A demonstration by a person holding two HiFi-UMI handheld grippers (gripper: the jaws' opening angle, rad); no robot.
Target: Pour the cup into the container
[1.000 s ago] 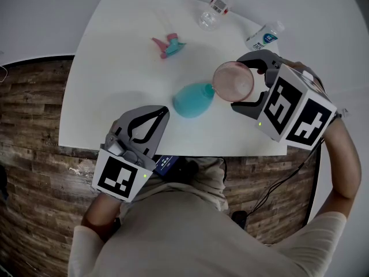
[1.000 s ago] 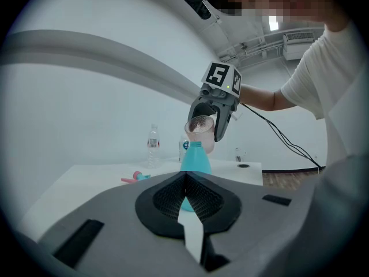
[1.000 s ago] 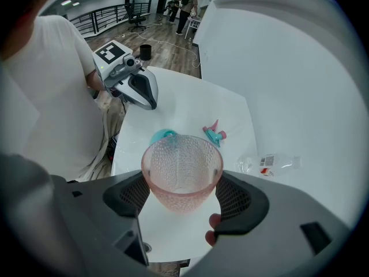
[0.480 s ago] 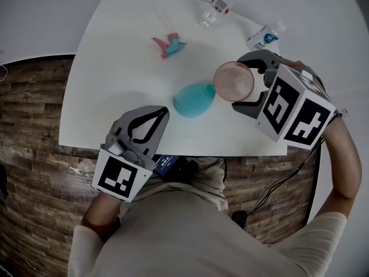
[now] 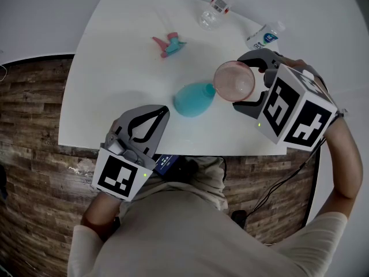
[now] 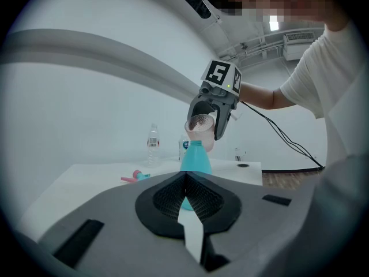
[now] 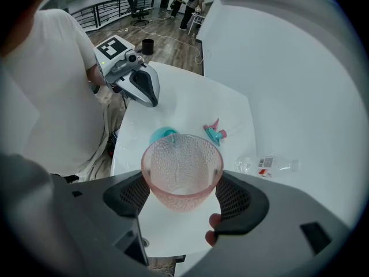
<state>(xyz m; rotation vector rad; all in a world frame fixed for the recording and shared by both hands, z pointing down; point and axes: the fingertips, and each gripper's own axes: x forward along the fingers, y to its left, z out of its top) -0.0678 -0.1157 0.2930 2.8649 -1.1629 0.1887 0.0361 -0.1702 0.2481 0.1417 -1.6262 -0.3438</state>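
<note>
Two handheld grippers at a white table (image 5: 109, 79), one holding a pink cup beside a teal container.
Nearest, at the table's near edge, the left gripper (image 5: 163, 113) is clenched on nothing. Beyond it, mid-table, stands the teal container (image 5: 193, 99). Just right of its mouth and raised above it, the right gripper (image 5: 237, 83) grasps the dimpled pink cup (image 5: 232, 81) by its sides. Farther off lies a pink-and-teal spray nozzle (image 5: 168, 45); two clear water bottles (image 5: 218, 6) sit at the far edge.

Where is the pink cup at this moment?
In the head view the pink cup is at the right, held in the right gripper, raised just beside the teal bottle.
</note>
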